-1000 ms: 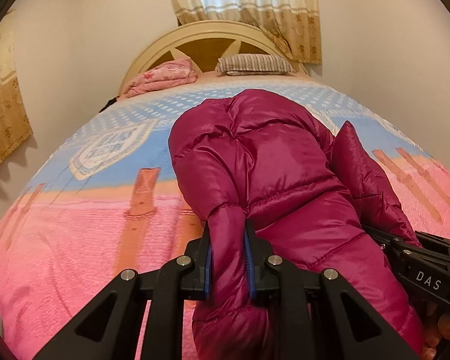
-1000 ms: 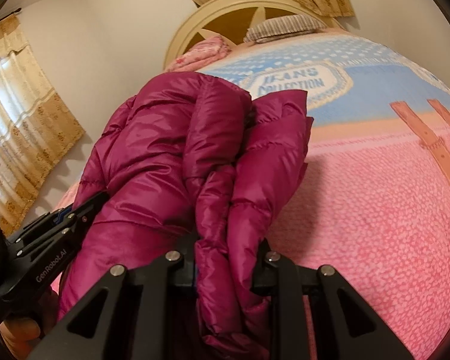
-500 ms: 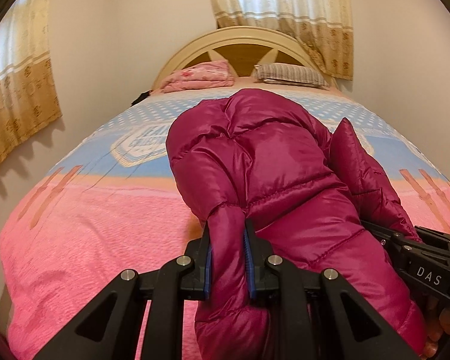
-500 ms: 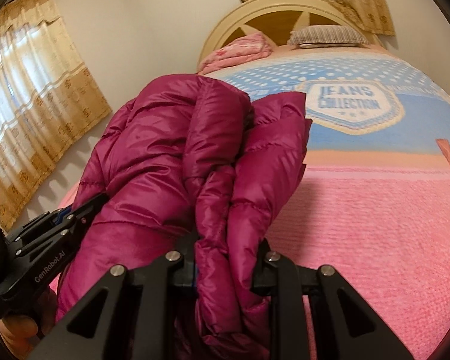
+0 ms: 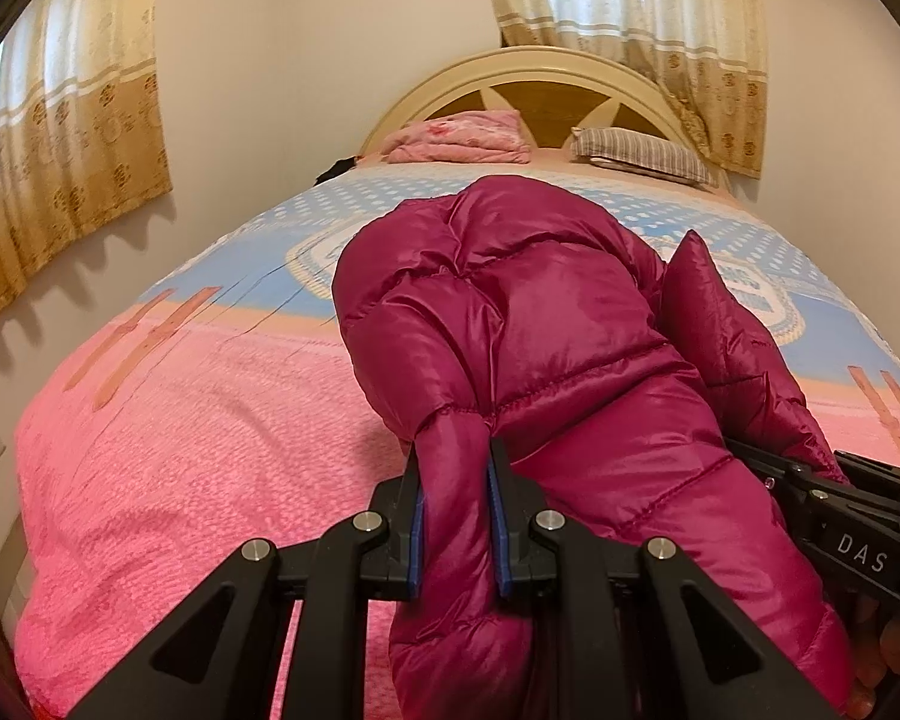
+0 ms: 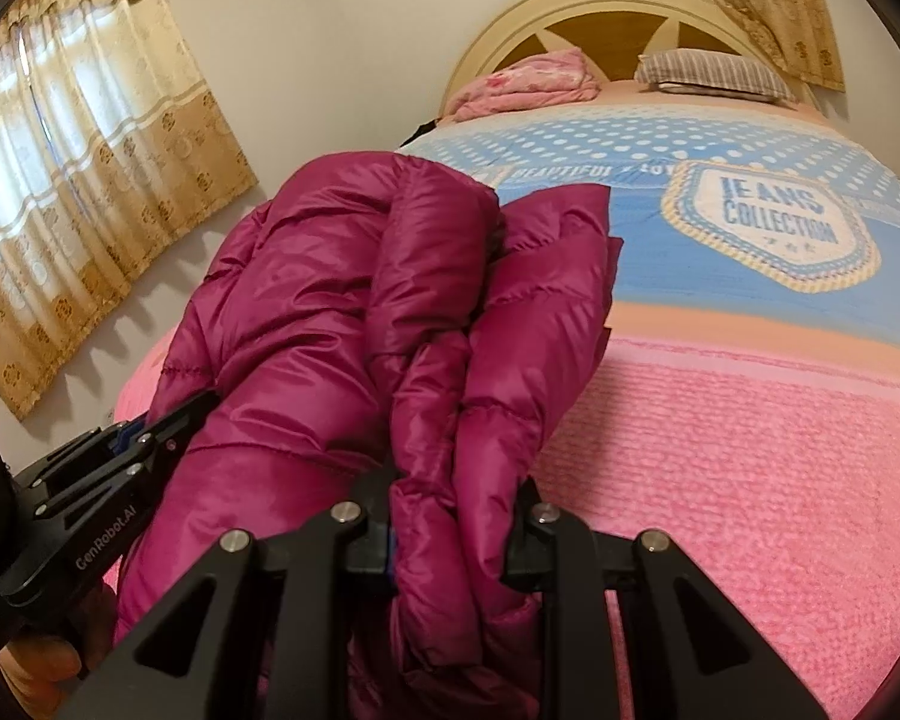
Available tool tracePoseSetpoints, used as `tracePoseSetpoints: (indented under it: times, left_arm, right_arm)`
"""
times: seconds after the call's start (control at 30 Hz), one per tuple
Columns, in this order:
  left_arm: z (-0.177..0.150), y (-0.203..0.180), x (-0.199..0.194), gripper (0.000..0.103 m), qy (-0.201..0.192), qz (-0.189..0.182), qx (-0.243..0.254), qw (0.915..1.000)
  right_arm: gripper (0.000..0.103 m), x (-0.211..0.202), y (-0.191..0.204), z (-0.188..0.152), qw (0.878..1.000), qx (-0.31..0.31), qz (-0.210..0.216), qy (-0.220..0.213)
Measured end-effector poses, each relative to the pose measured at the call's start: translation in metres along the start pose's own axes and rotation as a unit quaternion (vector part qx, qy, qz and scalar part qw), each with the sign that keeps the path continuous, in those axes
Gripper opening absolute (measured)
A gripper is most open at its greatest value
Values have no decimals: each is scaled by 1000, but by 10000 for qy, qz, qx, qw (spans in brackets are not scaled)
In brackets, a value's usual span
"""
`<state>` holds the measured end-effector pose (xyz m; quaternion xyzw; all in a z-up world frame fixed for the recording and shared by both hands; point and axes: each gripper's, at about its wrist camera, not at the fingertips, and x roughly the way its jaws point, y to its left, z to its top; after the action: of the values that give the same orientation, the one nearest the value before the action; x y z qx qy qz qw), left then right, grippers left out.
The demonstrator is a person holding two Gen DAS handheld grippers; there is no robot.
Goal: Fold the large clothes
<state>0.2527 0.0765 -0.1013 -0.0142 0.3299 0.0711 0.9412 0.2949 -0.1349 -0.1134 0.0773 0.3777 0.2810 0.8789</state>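
Magenta quilted nylon fills the middle of both views: a puffy down jacket (image 5: 528, 354) bunched up above the foot end of a bed (image 5: 168, 456). The left gripper (image 5: 455, 513) is clamped on a narrow fold of the jacket's near edge, blue pads pressing the fabric from both sides. The right gripper (image 6: 453, 531) is clamped on a thicker wad of several layers at the jacket's other near corner. Each gripper shows at the edge of the other's view, so the two hold the same near edge side by side with the bulk of the jacket bulging forward between and beyond them. Whether the far end rests on the pink and blue bedspread (image 6: 750, 420) or hangs just over it cannot be told.

Compared with a second ago, both grips look the same and the jacket keeps its shape against the grippers. The room behind has slid: the headboard (image 5: 546, 84), the pink folded blanket (image 5: 459, 135) and the striped pillow (image 5: 642, 153) now sit further right in the left view, and more of the side curtain (image 5: 66, 138) shows.

Its long axis runs away from the grippers toward the headboard, rounded far end pointing up the bed.
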Motion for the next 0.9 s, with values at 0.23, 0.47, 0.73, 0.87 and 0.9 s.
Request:
tracePoseSetpoints:
  times: [0.23,0.47,0.73,0.87,0.9]
  left_arm:
    - [-2,19,6,17,58,174,-122,9998]
    - [-9,42,12,17,133,338,-278,9990]
    - [-17,58,18,17,223,425,-393,9981]
    - [-20,61,21,17,265,454,-441,9976]
    - [-21,62,22,17,279,459,-456,9975]
  right_arm:
    - [24,19,16,1,9997,-119,141,150]
    - [24,36,38,2,9989,-302,212,304]
    - [24,53,53,0,9979,-392,250,460]
    - [24,58,57,2,9974,-433,253,514]
    - [24,59,58,1,9973,-441,251,529]
